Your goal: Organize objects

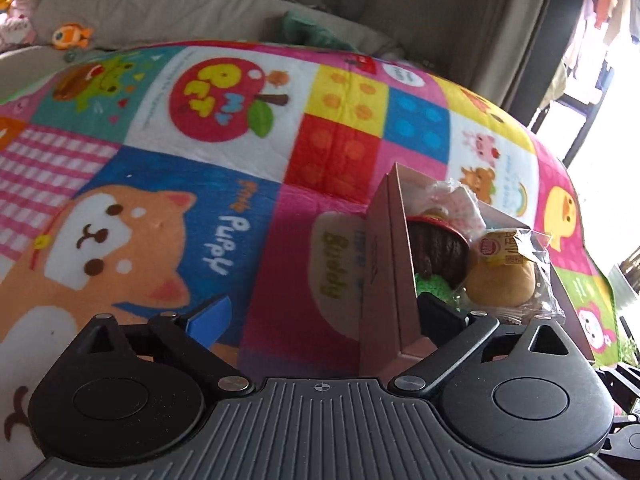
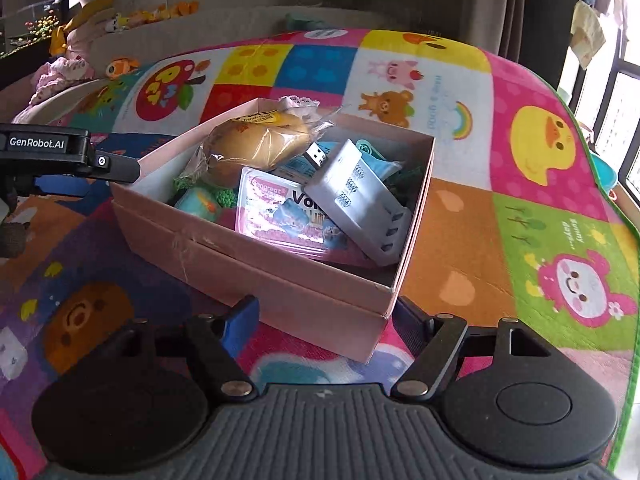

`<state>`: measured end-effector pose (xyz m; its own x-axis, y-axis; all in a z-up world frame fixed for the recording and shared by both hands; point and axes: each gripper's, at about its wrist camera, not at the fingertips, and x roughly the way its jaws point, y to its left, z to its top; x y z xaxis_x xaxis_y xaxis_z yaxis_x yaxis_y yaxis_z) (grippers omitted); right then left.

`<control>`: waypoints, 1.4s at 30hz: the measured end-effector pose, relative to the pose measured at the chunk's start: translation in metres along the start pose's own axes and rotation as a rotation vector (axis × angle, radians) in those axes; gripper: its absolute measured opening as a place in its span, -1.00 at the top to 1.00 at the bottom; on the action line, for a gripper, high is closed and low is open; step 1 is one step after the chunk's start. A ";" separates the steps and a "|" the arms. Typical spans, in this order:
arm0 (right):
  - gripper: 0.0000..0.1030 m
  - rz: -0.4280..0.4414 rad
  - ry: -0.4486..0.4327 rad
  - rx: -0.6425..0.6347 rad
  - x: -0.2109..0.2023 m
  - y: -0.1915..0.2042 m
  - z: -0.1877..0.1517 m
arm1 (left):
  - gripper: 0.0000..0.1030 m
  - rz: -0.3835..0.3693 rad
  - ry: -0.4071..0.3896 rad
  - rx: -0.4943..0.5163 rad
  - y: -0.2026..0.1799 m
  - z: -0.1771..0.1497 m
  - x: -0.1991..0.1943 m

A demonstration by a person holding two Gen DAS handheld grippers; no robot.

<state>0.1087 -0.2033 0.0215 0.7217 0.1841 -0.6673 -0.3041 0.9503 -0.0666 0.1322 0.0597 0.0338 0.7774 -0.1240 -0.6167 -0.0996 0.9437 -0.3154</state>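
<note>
The pink box (image 2: 256,264) sits on the colourful play mat (image 2: 460,216), filling the middle of the right wrist view and lying at about 3 o'clock in the left one. It is packed – a wrapped bun (image 2: 256,144) at its 11 o'clock corner, a grey charger (image 2: 356,204) tilted across the middle, a black USB stick (image 2: 316,156) just above it, and a pink-edged packet (image 2: 280,216) lying flat beneath the charger.

The right gripper (image 2: 324,318) is spread wide, its blue fingers (image 2: 240,320) straddling the box's nearest corner without pinching it. The left gripper (image 1: 320,316) is also released – one finger (image 1: 210,318) hangs outside over the mat, the other reaches inside the box wall, near the bun (image 1: 500,280) and a dark round object (image 1: 440,252).

Beyond the mat, at 11 o'clock, soft toys (image 2: 108,20) line a grey sofa (image 1: 160,12).
</note>
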 end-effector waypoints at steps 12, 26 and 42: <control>-0.44 -0.067 0.012 -0.010 0.021 0.042 0.026 | -0.99 -0.051 -0.052 -0.054 0.039 0.009 0.011; -1.00 -0.034 0.082 0.156 -0.064 0.083 -0.063 | -0.99 -0.004 -0.050 0.246 0.018 -0.106 -0.111; -1.00 -0.074 -0.036 0.194 -0.053 0.069 -0.077 | -1.00 0.138 0.005 0.315 -0.009 -0.118 -0.080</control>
<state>0.0013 -0.1664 -0.0044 0.7605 0.1176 -0.6386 -0.1265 0.9915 0.0320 -0.0024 0.0246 0.0008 0.7666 0.0108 -0.6421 -0.0066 0.9999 0.0090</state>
